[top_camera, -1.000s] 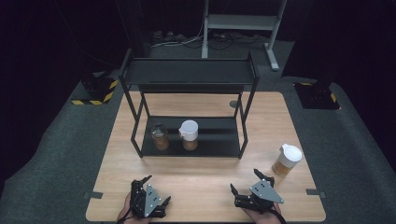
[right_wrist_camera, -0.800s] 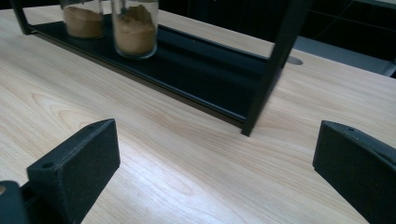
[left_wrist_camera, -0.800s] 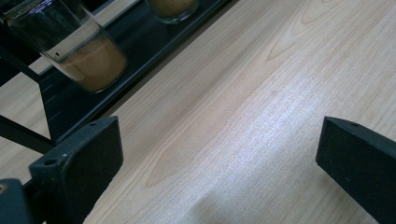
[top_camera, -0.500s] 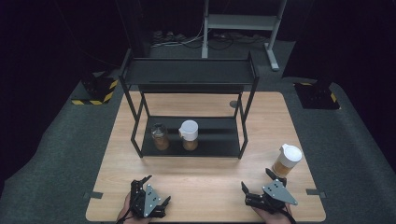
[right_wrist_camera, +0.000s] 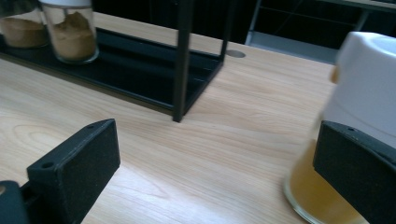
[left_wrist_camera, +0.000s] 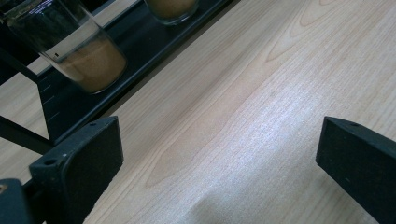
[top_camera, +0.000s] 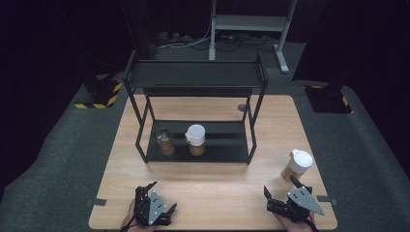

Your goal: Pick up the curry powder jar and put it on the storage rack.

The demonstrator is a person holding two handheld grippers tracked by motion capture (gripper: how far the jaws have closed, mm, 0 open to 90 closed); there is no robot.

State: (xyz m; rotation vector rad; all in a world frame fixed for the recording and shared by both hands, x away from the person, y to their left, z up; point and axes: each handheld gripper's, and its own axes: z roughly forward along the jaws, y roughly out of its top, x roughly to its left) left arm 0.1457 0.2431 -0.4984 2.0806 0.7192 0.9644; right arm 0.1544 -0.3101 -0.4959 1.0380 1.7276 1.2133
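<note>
Approach step. My right gripper (top_camera: 285, 191) has its jaws wide, closing on the white-lidded jar (top_camera: 297, 165) near the tabletop's right edge. Left gripper (top_camera: 157, 203) idle, jaws wide. Next: centre the jar between the jaws, then clamp.

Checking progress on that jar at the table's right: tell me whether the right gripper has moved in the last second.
Yes. In the high view the right gripper has shifted right along the table's near edge, closing on the white-lidded jar.

Jar (top_camera: 296, 165): white lid, amber contents. Rack (top_camera: 193, 75): black. Table (top_camera: 212, 188): pale wood grain. Right claw (top_camera: 280, 192): black.
</note>
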